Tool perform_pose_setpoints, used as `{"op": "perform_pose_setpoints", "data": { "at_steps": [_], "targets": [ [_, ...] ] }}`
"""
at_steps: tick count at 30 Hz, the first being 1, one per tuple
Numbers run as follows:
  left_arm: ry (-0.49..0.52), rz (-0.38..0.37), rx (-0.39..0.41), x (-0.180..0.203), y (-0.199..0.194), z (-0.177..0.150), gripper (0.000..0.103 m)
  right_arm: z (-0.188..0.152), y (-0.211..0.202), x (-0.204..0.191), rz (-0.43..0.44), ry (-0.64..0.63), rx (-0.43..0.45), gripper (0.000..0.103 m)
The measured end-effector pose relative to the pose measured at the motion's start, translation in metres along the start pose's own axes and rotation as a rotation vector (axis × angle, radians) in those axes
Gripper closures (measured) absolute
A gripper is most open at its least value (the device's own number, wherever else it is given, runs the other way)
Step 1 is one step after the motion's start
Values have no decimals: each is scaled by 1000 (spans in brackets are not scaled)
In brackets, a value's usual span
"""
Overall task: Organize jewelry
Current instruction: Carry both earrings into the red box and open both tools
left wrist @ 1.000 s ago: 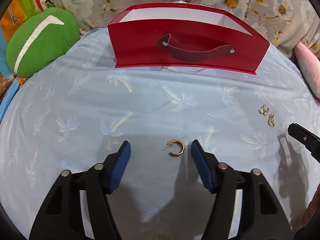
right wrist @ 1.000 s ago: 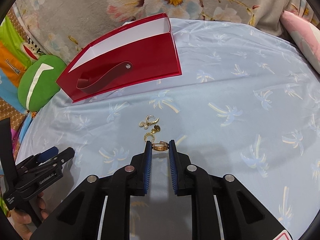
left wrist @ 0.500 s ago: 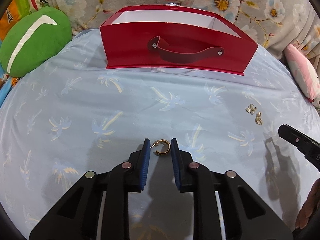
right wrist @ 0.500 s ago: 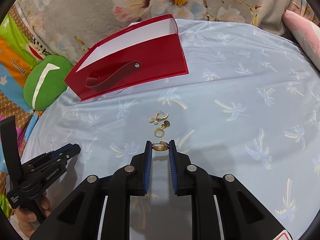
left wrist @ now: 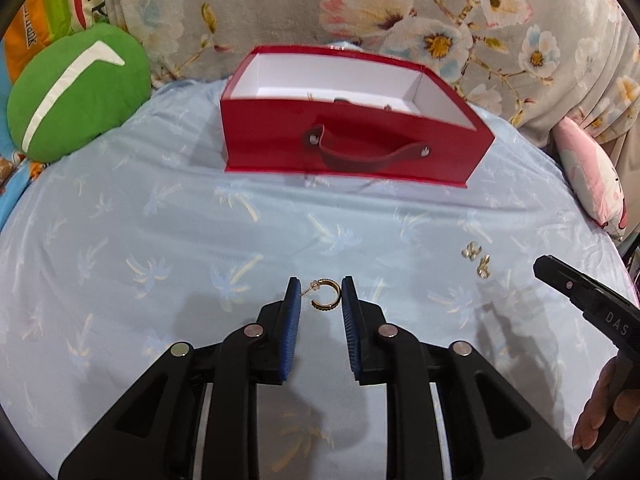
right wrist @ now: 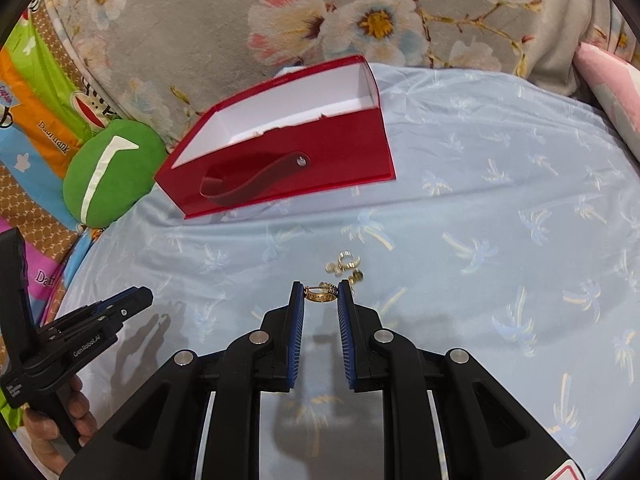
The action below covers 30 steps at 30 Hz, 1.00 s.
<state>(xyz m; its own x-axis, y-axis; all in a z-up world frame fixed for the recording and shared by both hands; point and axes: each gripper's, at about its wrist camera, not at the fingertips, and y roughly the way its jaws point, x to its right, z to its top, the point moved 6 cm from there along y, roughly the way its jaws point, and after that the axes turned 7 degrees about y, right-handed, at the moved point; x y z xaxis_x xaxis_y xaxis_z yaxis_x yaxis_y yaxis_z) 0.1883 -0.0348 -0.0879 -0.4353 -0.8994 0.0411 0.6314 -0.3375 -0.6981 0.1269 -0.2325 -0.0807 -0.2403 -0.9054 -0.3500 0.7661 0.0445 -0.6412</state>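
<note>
Pinching hoop earrings (left wrist: 326, 295), both claws.

Palm-print blue sheet (left wrist: 200, 220) before floral grey backrest (left wrist: 400, 12).

1. The left wrist camera looks forward from close above the pale blue palm-print sheet (left wrist: 280, 220), squarely at the open red cardboard box (left wrist: 352, 148).
2. The right wrist camera faces that box (right wrist: 280, 172) obliquely from its right.
3. Both share box, sheet, and green round cushion (left wrist: 76, 92).

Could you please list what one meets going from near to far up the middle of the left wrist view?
Left gripper → gold hoop earring between its jaws → palm-print blue sheet → red box → floral blanket.
</note>
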Motion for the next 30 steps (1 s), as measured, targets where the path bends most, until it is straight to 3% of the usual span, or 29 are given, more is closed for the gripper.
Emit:
{"op": "perform_pose_setpoints", "data": {
  "at_steps": [8,14,22,30],
  "targets": [
    [55,43,113,-14,-20,76,83,63,-8,-30,24,-80,80,87],
    [74,80,171,-29,-11,144,83,128,18,-54,65,-99,88,87],
    [93,99,209,-41,43,238,83,215,97,-68,71,-83,31,87],
    [78,98,104,-59,137,292,83,257,193,-64,20,-66,-72,87]
  ]
}}
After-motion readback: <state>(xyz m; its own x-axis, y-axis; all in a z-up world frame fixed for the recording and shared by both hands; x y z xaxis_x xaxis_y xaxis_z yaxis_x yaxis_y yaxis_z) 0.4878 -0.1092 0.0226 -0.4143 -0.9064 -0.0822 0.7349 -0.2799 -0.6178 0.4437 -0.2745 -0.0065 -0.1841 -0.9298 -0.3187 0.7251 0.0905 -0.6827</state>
